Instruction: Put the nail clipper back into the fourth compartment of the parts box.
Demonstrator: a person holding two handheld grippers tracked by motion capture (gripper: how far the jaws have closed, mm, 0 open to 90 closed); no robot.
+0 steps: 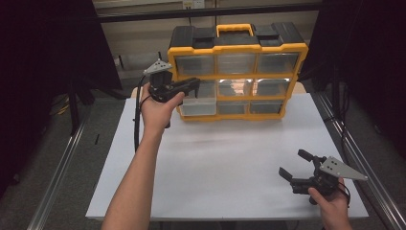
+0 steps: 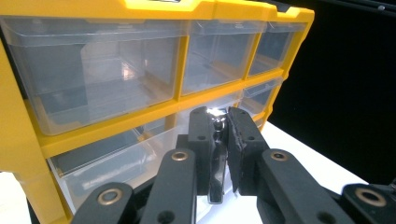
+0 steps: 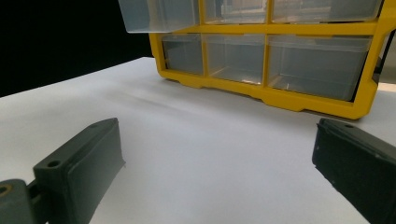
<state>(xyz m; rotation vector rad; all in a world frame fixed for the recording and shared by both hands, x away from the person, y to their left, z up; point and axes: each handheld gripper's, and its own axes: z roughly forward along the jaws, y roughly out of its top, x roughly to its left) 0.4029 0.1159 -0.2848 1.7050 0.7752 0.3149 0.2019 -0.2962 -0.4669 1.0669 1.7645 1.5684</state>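
R gripper [image 1: 293, 167]: nearest to me, low at the table's near right corner, in my right hand. Jaws spread wide, nothing between them, bare table under them.
Table [image 1: 225, 163]: white top, mostly bare btwn the two grippers.
L gripper [image 1: 191, 85]: farther off, at the left of the organizer, in my left hand, pointing toward the mid row. Jaws clenched on a small shiny metal piece [image 2: 217, 154], seen in the left gripper view; can't tell what the piece is.
Metal piece vs claw: pinched upright btwn the two black pads, its bright top end just showing above the tips.
Left mid drawer [image 1: 198, 101]: clear plastic, pulled out toward me, right under and just ahead of the L gripper tips.
Organizer [image 1: 237, 72]: yellow frame, black top w/ yellow handle, three rows of three clear drawers, standing at the table's far edge, well apart from the R gripper.
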